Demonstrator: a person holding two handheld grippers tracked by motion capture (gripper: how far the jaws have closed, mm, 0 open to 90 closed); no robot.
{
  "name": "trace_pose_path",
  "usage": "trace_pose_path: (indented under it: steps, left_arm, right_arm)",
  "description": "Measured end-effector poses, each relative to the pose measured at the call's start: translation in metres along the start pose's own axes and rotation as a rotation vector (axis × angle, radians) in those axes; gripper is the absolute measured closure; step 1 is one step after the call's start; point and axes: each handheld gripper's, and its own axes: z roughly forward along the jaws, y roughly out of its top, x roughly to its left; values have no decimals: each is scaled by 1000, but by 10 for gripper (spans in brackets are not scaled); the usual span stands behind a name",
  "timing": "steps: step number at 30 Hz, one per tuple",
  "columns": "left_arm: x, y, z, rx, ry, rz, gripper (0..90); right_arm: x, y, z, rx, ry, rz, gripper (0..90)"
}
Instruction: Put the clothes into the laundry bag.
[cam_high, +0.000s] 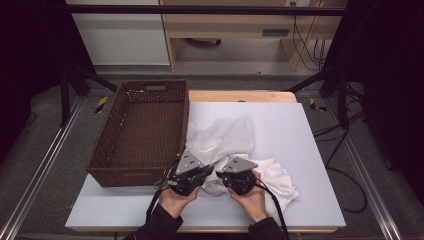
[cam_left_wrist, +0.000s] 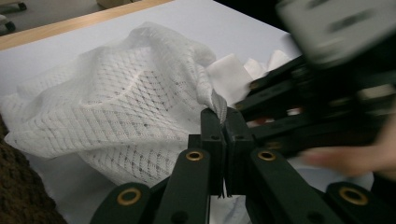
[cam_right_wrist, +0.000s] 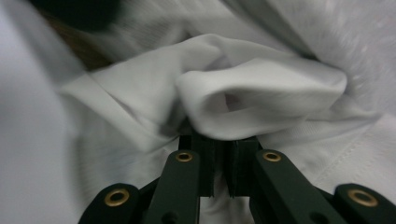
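A white mesh cloth lies crumpled on the white table beside a wicker basket. A plain white cloth is bunched just in front of it and to its right. My left gripper is shut on the near edge of the mesh cloth, its jaws pinching a fold. My right gripper is shut on a rolled fold of the plain cloth, with the jaws closed under it. The two grippers sit almost tip to tip, and the right one appears blurred in the left gripper view.
The brown wicker basket has nothing in it and stands along the table's left side, close to my left hand. The white table top has bare room at the right and far side. Its wooden edge runs along the back. Cables trail from both grippers toward the front.
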Motion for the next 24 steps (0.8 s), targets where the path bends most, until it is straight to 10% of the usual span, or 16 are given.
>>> trace_pose_path:
  steps: [6, 14, 19, 24]
  left_arm:
    - [1, -7, 8, 29, -6, -9, 883]
    - [8, -20, 25, 84, 21, -18, 883]
    - [10, -24, 29, 101, 28, -15, 882]
    - [12, -25, 32, 107, 30, -13, 882]
  right_arm:
    - [-10, -6, 24, 16, -109, 98, 833]
    - [-9, -14, -29, -55, 33, 139, 674]
    - [-26, -16, -63, -72, -119, 123, 564]
    - [-57, -25, -42, 2, -212, 214, 318]
